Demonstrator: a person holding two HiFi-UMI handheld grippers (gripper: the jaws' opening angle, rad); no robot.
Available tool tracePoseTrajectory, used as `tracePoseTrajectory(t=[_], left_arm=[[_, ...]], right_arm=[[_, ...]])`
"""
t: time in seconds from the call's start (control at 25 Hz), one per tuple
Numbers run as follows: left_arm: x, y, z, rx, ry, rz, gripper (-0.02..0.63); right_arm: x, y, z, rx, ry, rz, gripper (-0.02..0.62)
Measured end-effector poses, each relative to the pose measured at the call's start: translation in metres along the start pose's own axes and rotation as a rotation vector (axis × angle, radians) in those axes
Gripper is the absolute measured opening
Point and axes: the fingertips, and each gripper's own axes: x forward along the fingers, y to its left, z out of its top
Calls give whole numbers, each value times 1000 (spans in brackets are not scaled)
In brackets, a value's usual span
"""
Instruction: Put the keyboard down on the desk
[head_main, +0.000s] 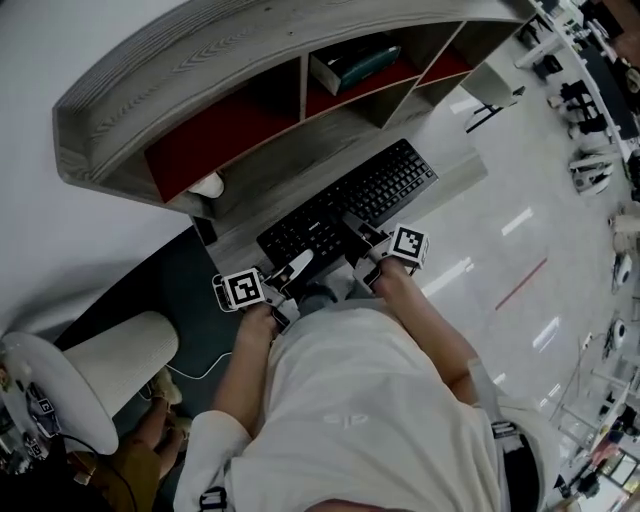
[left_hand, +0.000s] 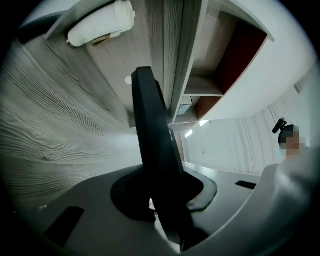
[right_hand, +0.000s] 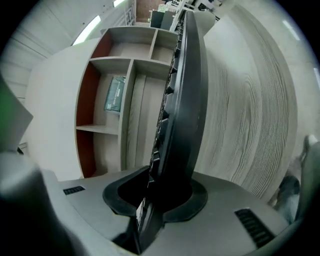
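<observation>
A black keyboard (head_main: 350, 200) stretches diagonally over the grey wood desk (head_main: 300, 180), below the shelf unit. Whether it rests on the desk I cannot tell. My left gripper (head_main: 298, 265) holds its near edge towards the left end, and my right gripper (head_main: 362, 240) holds the same edge near the middle. In the left gripper view the keyboard (left_hand: 152, 145) runs edge-on out of the jaws of the left gripper (left_hand: 160, 200). In the right gripper view the keyboard (right_hand: 182, 100), its keys to the left, sits between the jaws of the right gripper (right_hand: 160, 195).
A wooden shelf unit (head_main: 200, 60) with red-backed compartments stands on the desk's far side, a green box (head_main: 360, 62) in one. A white cup (head_main: 207, 185) lies under it at the left. A white stool (head_main: 110, 370) and dark mat (head_main: 180, 290) are at my left.
</observation>
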Motion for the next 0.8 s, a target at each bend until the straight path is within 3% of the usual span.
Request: tracePoseTrajectory(t=[0.32,0.8], left_arm=[[-24,32,16,-108,-106,36,107],[-19,75,28,-200,-202,139,109]], right_arm=[[48,-21,-25,16,110,-29,101],[89,-62,-21,41,246,-65,103]])
